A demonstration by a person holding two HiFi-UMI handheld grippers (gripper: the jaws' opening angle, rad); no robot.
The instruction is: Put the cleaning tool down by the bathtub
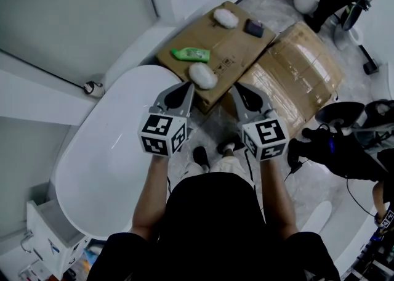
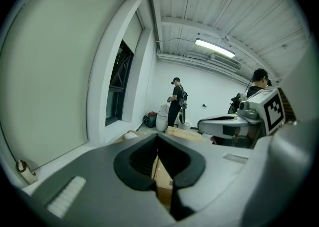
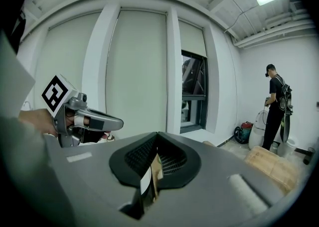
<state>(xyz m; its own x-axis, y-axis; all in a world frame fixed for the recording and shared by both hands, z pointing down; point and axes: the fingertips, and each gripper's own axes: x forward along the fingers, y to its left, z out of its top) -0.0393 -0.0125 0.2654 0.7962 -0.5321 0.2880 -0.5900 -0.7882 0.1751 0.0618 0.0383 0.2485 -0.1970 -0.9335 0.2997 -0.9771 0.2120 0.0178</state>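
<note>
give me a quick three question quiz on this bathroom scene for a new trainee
1. True or false: the green plastic bottle lies on the flat brown cardboard box.
2. Pick one. The left gripper is: A) shut with nothing in it, B) shut on the bottle, C) wide open.
3. In a word: on which side of the person is the white oval bathtub?

Key: 1 true; 2 A; 3 left.
</note>
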